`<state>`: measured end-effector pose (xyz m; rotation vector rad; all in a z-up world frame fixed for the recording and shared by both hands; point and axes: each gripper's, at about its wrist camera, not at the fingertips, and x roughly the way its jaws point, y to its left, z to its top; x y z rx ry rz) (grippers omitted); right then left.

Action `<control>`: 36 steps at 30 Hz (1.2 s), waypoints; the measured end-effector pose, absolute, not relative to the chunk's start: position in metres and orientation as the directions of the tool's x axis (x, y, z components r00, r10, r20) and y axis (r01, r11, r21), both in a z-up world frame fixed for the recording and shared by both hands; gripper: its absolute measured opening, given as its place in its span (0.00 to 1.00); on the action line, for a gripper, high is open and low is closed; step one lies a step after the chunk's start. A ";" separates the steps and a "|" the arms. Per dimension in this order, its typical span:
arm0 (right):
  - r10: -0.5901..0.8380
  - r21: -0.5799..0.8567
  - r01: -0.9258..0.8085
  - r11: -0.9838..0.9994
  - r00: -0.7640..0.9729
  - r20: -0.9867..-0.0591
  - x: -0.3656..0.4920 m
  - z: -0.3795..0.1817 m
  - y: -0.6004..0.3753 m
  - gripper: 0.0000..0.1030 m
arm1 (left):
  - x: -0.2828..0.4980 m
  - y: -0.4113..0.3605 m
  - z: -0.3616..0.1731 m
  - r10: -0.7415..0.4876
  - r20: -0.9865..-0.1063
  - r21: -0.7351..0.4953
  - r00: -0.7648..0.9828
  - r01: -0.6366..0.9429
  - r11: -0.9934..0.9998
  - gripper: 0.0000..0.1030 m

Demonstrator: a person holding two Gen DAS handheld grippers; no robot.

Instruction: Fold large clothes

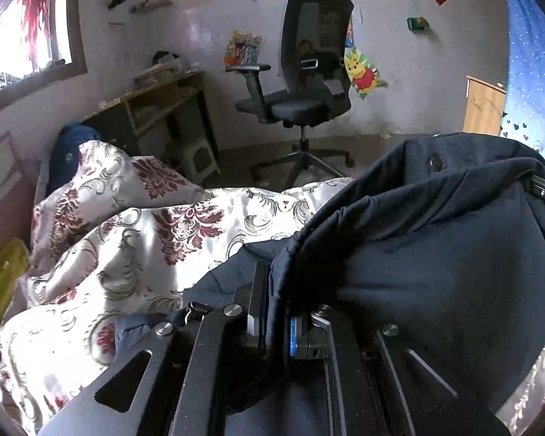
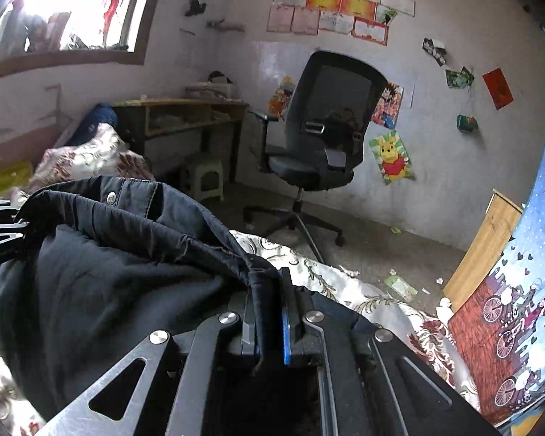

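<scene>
I am operating in a lived-in home bedroom. Evidence: a bed covered by a floral satin quilt (image 1: 134, 247); a black swivel office chair (image 2: 323, 134) beside a wooden counter (image 2: 185, 109) with a plastic stool (image 2: 205, 176) under it; cartoon posters (image 2: 392, 158) and certificates (image 2: 330, 11) stuck to the wall; a window (image 1: 21, 36); a blue patterned curtain (image 2: 527, 290).
</scene>
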<state>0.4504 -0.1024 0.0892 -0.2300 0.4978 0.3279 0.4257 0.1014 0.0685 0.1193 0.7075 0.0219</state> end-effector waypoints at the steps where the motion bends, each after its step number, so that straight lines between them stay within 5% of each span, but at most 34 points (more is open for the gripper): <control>1: 0.248 -0.134 -0.361 0.923 0.824 -0.510 0.456 0.086 -0.101 0.08 | 0.429 0.101 0.065 0.065 -0.647 0.126 0.760 0.023 0.992 0.07; 23: 0.238 -0.065 -0.350 0.934 0.749 -0.618 0.511 0.052 -0.093 0.09 | 0.457 0.115 0.037 0.020 -0.672 0.073 0.740 0.039 0.997 0.09; 32: 0.253 -0.021 -0.335 0.942 0.750 -0.611 0.504 0.071 -0.101 0.18 | 0.454 0.126 0.050 -0.052 -0.685 -0.034 0.726 0.040 0.999 0.16; 33: 0.249 -0.023 -0.329 0.944 0.757 -0.605 0.502 0.073 -0.102 0.21 | 0.452 0.126 0.052 -0.058 -0.682 -0.041 0.729 0.041 0.998 0.21; 35: 0.243 -0.021 -0.318 0.948 0.764 -0.597 0.499 0.077 -0.104 0.27 | 0.446 0.126 0.061 -0.077 -0.650 -0.063 0.756 0.047 0.997 0.50; 36: 0.244 -0.014 -0.315 0.949 0.763 -0.598 0.499 0.078 -0.106 0.30 | 0.440 0.128 0.069 -0.085 -0.615 -0.085 0.784 0.041 0.996 0.77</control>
